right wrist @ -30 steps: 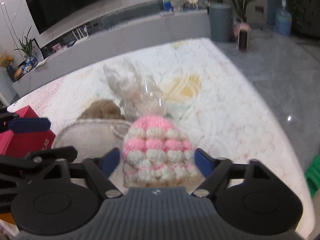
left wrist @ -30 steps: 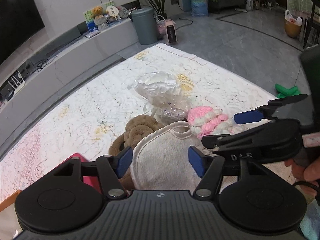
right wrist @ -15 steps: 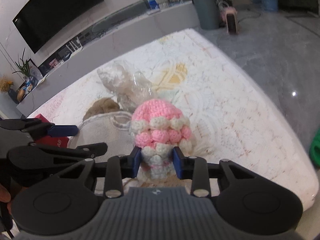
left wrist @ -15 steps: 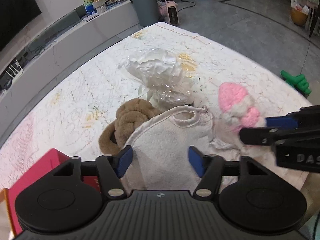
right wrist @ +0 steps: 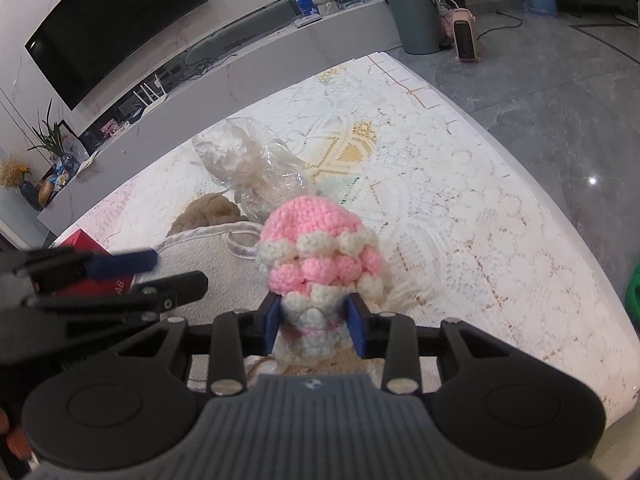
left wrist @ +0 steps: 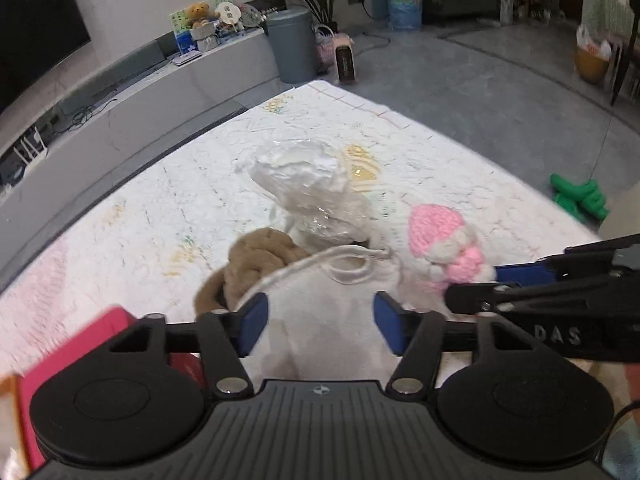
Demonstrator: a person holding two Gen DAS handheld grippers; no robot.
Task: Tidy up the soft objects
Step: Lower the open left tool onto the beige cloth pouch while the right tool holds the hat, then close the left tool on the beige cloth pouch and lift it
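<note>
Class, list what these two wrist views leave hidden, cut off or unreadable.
- Brown plush toy: lower part hidden behind the cream drawstring bag, both views.
- Red box: cut off by the frame edge and left gripper; label unreadable.
- Pink-and-white crocheted hat: base hidden between the right gripper pads.
- Green object: floor, cut off; unidentifiable.

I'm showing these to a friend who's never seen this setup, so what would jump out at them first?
Probably the pink-and-white crochet hat, pinched at its lower end by the right gripper above the lace-covered table. Next, the cream cloth bag between the left gripper's opening jaws, with a brown plush and a crinkly plastic bag just beyond it.
</note>
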